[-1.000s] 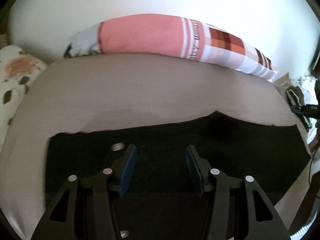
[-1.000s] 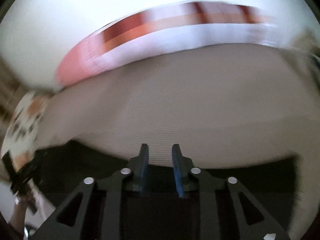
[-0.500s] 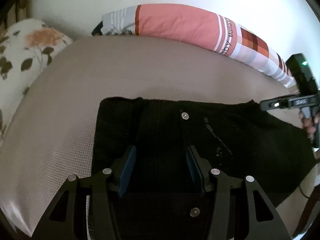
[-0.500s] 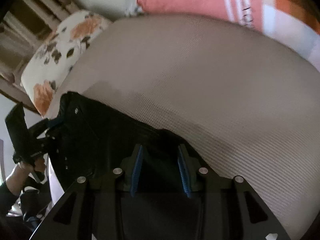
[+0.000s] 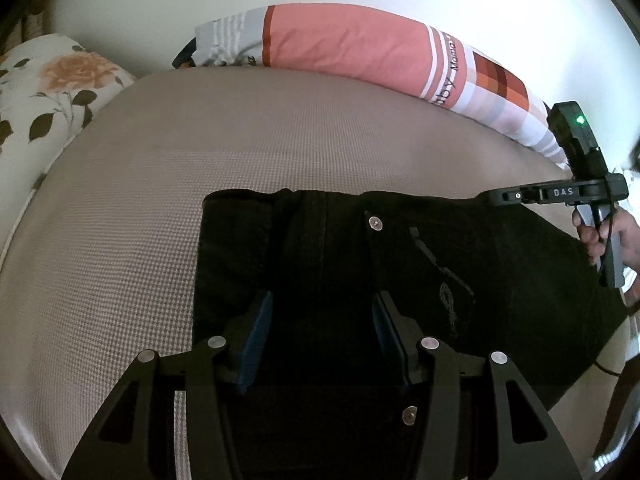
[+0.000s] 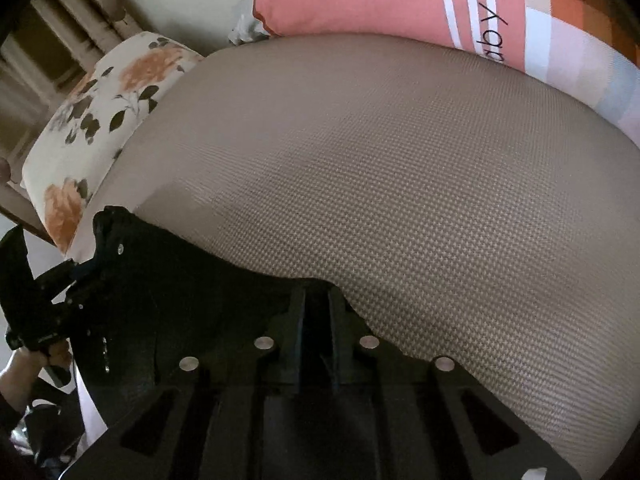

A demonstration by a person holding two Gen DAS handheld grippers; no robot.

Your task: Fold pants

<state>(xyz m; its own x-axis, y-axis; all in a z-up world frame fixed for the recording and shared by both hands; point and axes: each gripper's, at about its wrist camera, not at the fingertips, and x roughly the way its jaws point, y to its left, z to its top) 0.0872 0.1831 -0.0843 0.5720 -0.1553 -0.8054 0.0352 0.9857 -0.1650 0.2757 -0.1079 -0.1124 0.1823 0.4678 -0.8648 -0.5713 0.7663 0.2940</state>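
A bed with a bumpy tan cover [image 5: 280, 148] sits by a white wall. The left gripper [image 5: 320, 332] hangs half open over the black pants [image 5: 500, 264], with cloth under it but not pinched. The right gripper [image 6: 316, 304] is closing at the far edge of the pants — its jaws are nearly together, and whether they pinch cloth cannot be told. The pants lie flat on the bed. They look soft and floppy, a bit heavy — best held by the thick waist edge near the shiny button [image 5: 375, 223]. A pink pillow [image 5: 352, 48] and a flowery one [image 5: 52, 92] rest behind.
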